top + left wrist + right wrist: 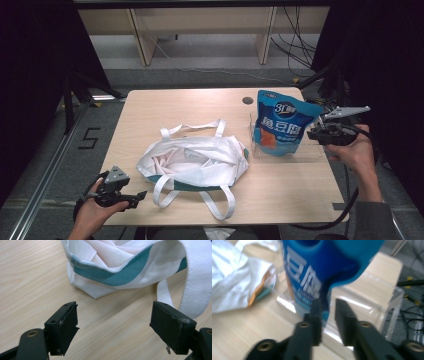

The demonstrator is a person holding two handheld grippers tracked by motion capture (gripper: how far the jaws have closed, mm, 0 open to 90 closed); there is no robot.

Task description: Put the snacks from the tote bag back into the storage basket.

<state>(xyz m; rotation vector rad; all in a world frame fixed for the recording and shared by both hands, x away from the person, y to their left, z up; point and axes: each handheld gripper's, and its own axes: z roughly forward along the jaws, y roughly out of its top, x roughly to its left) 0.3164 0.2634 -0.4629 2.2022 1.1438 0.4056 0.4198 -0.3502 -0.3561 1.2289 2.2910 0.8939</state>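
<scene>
Your right gripper (318,131) is closed on the edge of a blue snack pouch (281,125), which stands upright in a clear plastic holder (260,150) at the right side of the table (165,105). In the right gripper view, the two black jaws pinch the pouch's rim with little gap between them. Your left gripper (134,197) rests near the front left corner, jaws spread wide and holding nothing, just beside a white tote bag (200,160) that lies open mid-table. Packing looks barely begun: the pouch is gripped but not yet lifted out, and the bag's mouth is not held open.
</scene>
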